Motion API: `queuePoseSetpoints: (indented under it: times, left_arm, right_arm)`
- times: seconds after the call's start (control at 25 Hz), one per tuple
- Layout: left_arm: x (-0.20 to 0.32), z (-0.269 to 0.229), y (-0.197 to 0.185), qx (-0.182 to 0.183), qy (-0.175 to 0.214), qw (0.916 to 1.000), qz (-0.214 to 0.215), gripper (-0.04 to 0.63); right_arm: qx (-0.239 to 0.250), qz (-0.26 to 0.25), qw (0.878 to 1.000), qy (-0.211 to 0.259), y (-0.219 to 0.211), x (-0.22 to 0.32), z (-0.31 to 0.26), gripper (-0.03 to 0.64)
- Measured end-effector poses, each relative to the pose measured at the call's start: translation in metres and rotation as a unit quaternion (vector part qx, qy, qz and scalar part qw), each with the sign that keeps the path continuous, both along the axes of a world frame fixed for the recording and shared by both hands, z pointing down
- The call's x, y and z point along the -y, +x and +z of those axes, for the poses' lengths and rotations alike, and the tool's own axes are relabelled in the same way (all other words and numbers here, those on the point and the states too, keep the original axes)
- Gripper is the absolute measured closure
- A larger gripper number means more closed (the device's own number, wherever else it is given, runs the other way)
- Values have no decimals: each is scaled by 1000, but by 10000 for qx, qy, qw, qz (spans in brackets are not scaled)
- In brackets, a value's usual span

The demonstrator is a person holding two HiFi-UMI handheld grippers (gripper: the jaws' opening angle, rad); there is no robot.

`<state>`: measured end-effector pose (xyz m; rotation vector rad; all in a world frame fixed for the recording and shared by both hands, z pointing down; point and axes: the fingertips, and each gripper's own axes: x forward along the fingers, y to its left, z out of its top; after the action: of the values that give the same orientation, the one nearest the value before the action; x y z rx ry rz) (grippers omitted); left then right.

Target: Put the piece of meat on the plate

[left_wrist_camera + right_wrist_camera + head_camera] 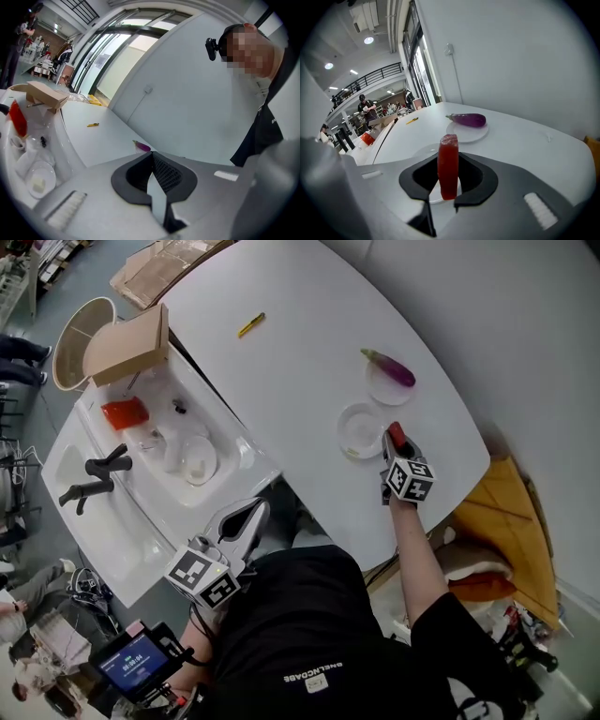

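A red piece of meat (395, 432) (448, 161) stands upright between the jaws of my right gripper (395, 440) (449, 183), which is shut on it. The gripper hangs just off the right rim of an empty clear plate (359, 427) (419, 152) on the white table (300, 362). Past it, a second plate (382, 390) (474, 133) carries a purple eggplant (392, 368) (468, 120). My left gripper (246, 521) (152, 154) is low at the near table edge beside the sink, its pads meeting at the tip with nothing between them.
At the left is a white sink (89, 521) with a black faucet (98, 474), a red item (125, 412) and a small bowl (199, 460). A cardboard box (131, 343) sits at its far end. A yellow pen (250, 324) lies on the table. Orange cushions (506, 512) lie to the right.
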<state>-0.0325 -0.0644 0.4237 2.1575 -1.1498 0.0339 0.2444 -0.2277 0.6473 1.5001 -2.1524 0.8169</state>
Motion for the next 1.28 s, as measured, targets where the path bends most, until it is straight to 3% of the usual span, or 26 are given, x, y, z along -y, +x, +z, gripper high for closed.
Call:
queuePoseSetpoints:
  times: [0.36,0.56,0.8,1.0,1.28]
  left_arm:
    - [6,4,-2,-57,-186,9997,-170,575]
    - [20,31,-29,-95,-310,9992,-253,575]
    - [20,36,-31,-155,-362,9988,-283,575]
    - [18,38,-36,-201,-400,9983,-383,575]
    - [16,39,-37,-237,-401,9981,-410,575]
  right_arm:
    - [-383,-142,9991,-149,1,7,19,522]
    - [-730,-389,9965,-132,-31,20,48,522]
    - [-1124,-679,9913,-51,-45,22,53,518]
    - [-1191,-812,9896,25,-53,26,51,465]
    - [-1158,-850,9896,58,-61,26,50,440]
